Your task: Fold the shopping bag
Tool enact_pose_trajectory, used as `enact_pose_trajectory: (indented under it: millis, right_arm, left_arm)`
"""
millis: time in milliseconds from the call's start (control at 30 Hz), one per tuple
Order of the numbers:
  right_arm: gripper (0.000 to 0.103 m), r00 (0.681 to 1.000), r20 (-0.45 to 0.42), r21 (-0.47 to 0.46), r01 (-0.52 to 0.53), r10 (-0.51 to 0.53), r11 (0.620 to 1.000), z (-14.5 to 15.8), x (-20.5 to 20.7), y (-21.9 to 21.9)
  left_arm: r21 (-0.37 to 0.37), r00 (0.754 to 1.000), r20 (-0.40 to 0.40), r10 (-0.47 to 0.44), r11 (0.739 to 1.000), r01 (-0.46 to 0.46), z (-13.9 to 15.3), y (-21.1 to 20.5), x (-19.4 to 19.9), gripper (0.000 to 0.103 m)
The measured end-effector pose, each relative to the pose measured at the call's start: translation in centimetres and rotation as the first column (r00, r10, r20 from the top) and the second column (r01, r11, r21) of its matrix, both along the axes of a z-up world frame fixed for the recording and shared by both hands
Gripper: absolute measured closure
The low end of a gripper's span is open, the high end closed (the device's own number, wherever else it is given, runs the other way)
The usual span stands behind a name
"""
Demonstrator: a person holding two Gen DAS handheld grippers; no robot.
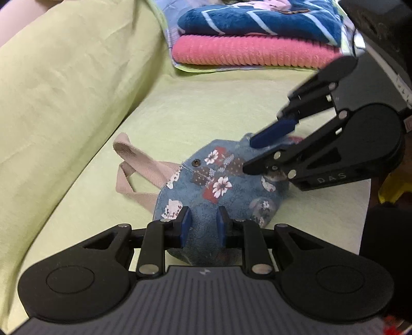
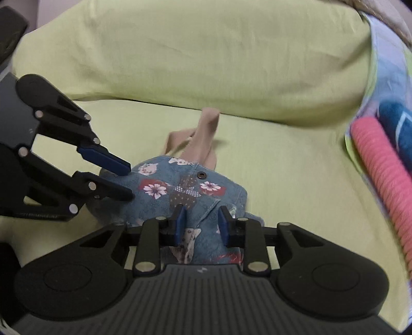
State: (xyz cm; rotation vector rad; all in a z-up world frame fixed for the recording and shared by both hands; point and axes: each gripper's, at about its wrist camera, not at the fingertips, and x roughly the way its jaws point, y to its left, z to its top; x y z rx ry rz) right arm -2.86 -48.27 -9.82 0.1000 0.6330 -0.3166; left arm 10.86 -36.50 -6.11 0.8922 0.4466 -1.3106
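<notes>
The shopping bag (image 1: pixel 219 185) is blue denim with a floral patchwork print and beige strap handles (image 1: pixel 134 165). It lies bunched into a small mound on a yellow-green sofa seat (image 1: pixel 206 108). My left gripper (image 1: pixel 203 224) is open, its jaws on either side of the bag's near edge. My right gripper (image 1: pixel 251 157) is open at the bag's far right side, the fabric between its jaws. In the right wrist view the bag (image 2: pixel 185 190) lies under my right gripper (image 2: pixel 200 221), the handles (image 2: pixel 203 139) stick up behind it, and my left gripper (image 2: pixel 128 180) sits at its left edge.
A yellow-green back cushion (image 1: pixel 64 90) runs along the left. A stack of folded cloths, pink (image 1: pixel 252 51) under blue (image 1: pixel 257 20), lies at the far end of the seat, also in the right wrist view (image 2: pixel 381 165).
</notes>
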Motion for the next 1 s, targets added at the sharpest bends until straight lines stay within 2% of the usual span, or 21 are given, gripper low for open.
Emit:
enact_pose_trajectory:
  millis: [200,467,733,867,1000]
  right_arm:
    - [0.077,0.999,-0.033,0.115,-0.005,0.008,0.993,0.3,1.7,-2.0]
    - [0.077,0.999,-0.053,0.123,0.015,-0.009,0.992,0.1,1.9,-1.2]
    - [0.077,0.997,-0.071,0.128,0.009,0.000,0.992,0.5,1.9,-1.4]
    - [0.076,0.998,-0.063,0.137,0.014,-0.005,0.991,0.5,1.7,-1.4]
    - [0.076,0.998,-0.060,0.145,0.014,-0.005,0.989,0.4,1.5,-1.6]
  left_arm:
    - [-0.031,0.995,-0.080,0.062,0.997,-0.065,0.1,-0.3,1.2,0.078]
    - [-0.047,0.991,-0.084,0.105,0.993,-0.109,0.2,-0.1,0.8,0.077]
    - [-0.072,0.992,-0.058,0.115,0.990,-0.120,0.1,0.3,0.1,0.077]
    - [-0.091,0.993,-0.001,0.115,0.989,-0.115,0.3,1.5,-1.2,0.060]
    - [-0.127,0.993,0.038,0.108,0.987,-0.103,0.7,3.1,-2.6,0.060]
